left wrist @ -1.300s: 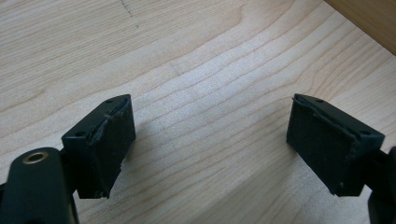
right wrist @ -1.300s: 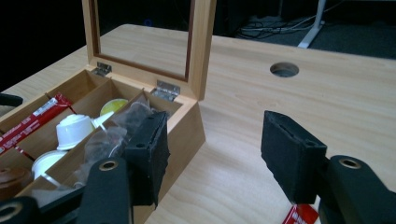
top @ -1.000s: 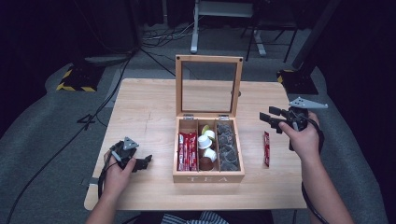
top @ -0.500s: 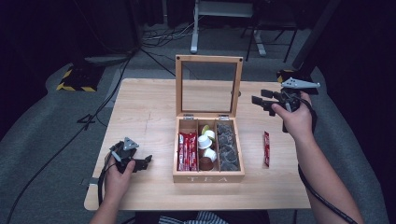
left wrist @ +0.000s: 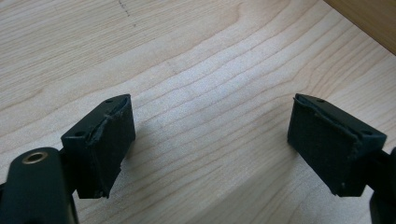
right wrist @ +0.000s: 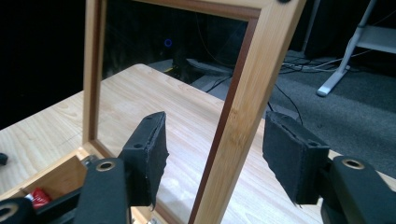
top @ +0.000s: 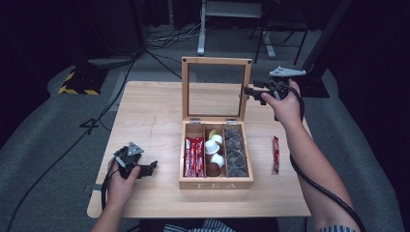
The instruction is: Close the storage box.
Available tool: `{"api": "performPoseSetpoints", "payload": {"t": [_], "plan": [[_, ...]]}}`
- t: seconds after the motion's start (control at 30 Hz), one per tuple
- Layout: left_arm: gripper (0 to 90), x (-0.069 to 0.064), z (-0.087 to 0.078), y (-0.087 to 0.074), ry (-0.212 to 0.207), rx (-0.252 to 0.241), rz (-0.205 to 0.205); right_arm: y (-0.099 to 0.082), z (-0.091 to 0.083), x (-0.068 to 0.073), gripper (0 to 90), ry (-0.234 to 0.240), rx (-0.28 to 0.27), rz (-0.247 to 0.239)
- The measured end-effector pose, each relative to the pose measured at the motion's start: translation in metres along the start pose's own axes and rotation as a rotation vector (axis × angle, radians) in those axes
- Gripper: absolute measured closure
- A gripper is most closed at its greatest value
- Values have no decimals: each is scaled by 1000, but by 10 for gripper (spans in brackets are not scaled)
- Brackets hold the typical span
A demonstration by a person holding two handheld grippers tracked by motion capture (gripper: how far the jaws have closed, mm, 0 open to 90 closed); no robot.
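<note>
A wooden tea box [top: 215, 183] stands mid-table with its glass-paned lid [top: 216, 61] upright. Red packets [top: 194, 155] fill its left compartment, white and brown pods [top: 212, 147] the middle, dark bags [top: 235, 150] the right. My right gripper [top: 249, 90] is open at the lid's right edge. In the right gripper view, that gripper [right wrist: 217, 130] has one jaw on each side of the lid's frame [right wrist: 243, 107], with gaps on both sides. My left gripper [top: 151, 166] rests open on the table left of the box, with bare wood between the jaws of the gripper [left wrist: 210, 121].
A single red packet [top: 275, 153] lies on the table [top: 145, 116] right of the box. The box's side [left wrist: 369, 18] shows at the top right of the left gripper view. Cables and a desk leg [top: 200, 34] lie on the floor beyond the table.
My right gripper has risen from beside the loose red packet and moved away and leftward to the lid's right edge. The left gripper has stayed put.
</note>
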State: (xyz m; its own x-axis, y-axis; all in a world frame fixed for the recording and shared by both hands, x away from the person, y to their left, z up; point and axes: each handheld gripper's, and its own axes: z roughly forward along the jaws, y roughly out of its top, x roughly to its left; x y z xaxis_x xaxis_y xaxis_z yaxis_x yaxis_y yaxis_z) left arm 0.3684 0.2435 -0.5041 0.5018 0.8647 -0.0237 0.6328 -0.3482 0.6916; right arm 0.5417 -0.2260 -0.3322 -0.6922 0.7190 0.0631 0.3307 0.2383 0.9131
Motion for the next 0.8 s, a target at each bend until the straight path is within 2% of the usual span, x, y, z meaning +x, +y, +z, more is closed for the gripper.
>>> {"api": "performPoseSetpoints", "payload": {"t": [0.27, 0.47, 0.6, 0.7, 0.8], "plan": [[153, 0, 0, 0, 1, -2, 4, -1, 23, -6, 436, -22, 10, 27], [153, 0, 0, 0, 1, -3, 3, -3, 35, -9, 461, -36, 48, 35], [153, 0, 0, 0, 0, -3, 4, -2, 39, -9, 492, -45, 51, 45], [153, 0, 0, 0, 0, -4, 2, -2, 40, -9, 550, -36, 45, 58], [153, 0, 0, -1, -1, -3, 6, 0, 39, -7, 558, -47, 47, 57]]}}
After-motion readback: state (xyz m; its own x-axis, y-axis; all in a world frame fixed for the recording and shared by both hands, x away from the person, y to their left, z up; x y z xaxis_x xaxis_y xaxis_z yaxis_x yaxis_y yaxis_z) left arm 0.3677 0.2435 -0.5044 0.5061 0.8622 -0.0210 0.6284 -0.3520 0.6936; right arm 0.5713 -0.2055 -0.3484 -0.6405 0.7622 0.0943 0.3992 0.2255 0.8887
